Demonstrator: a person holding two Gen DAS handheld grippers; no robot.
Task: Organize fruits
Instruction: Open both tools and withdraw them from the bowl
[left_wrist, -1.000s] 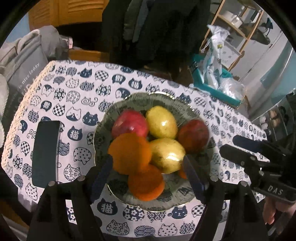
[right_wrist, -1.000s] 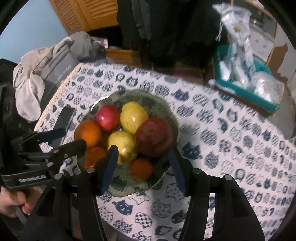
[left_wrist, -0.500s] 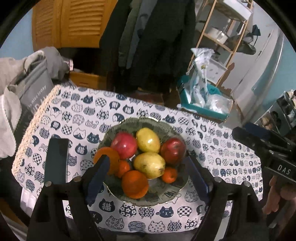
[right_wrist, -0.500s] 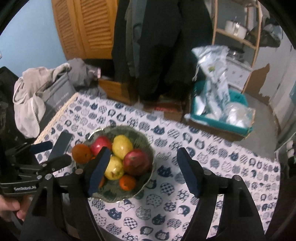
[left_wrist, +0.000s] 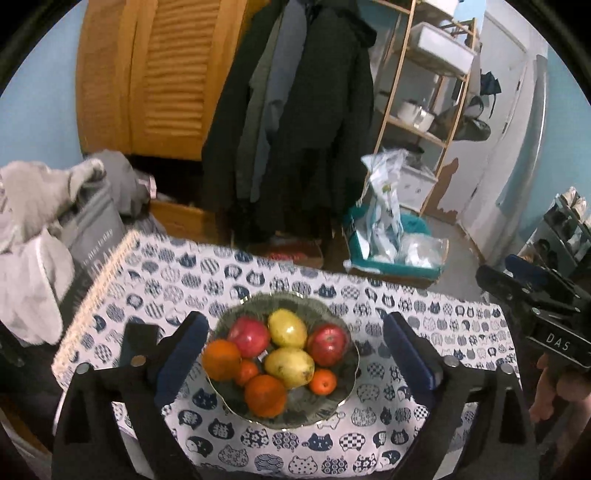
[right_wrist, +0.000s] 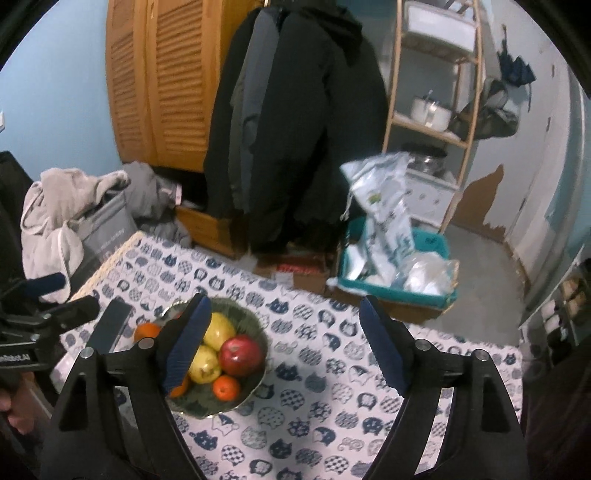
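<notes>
Right gripper (left_wrist: 517, 275) reads "DAS" (white letters); bowl (left_wrist: 343, 391) unlabelled.

The left gripper (left_wrist: 291, 354) and right gripper (right_wrist: 286, 343) are both hovering with jaws spread wide, gripping nothing.
</notes>
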